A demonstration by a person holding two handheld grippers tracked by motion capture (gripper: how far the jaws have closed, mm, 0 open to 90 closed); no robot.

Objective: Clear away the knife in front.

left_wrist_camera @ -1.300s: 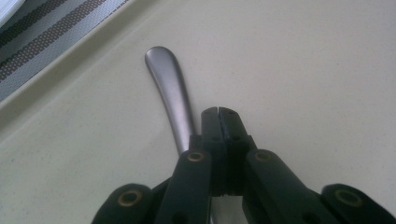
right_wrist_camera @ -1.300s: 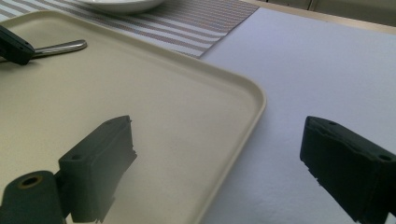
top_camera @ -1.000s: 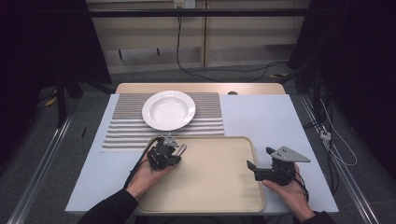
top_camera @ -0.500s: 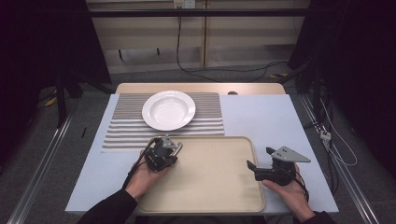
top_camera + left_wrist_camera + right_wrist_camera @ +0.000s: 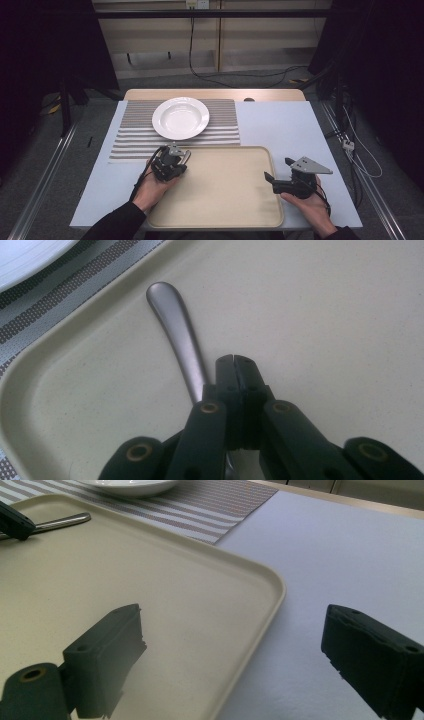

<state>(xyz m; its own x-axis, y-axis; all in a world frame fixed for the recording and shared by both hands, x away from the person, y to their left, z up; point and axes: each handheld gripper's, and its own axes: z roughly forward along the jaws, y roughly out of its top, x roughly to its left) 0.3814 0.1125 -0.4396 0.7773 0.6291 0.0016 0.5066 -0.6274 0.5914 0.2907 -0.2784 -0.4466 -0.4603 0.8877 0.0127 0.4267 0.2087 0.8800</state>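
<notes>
- Left gripper [image 5: 233, 360] is pressing its two black jaws flat together at the tips; a metal utensil handle [image 5: 177, 337] is running beneath them, and whether that handle is pinched or merely lying under the closed jaws cannot be told from the left gripper view.
- Right gripper [image 5: 232, 655] is hovering with its jaws spread wide and nothing between them, straddling the near right rim of the tray [image 5: 272, 587] (one jaw over the tray, the other over the white tablecloth [image 5: 350, 545]).
- Seen from the high view, the left gripper [image 5: 175, 159] is working at the tray's [image 5: 225, 220] far left corner, while the right gripper [image 5: 276, 177] is waiting at the right edge.
- The utensil handle is lying on the tray floor near its curved corner, its rounded end pointing toward the striped placemat [image 5: 130, 135]; its working end is hidden beneath the gripper.
- A white plate [image 5: 180, 117] is sitting on the placemat, just beyond the tray.
- Step in hand, as judged: securing the utensil at the tray corner.
- Next move is probably calling for a confirmed grip, then a level lift clear of the tray rim.
</notes>
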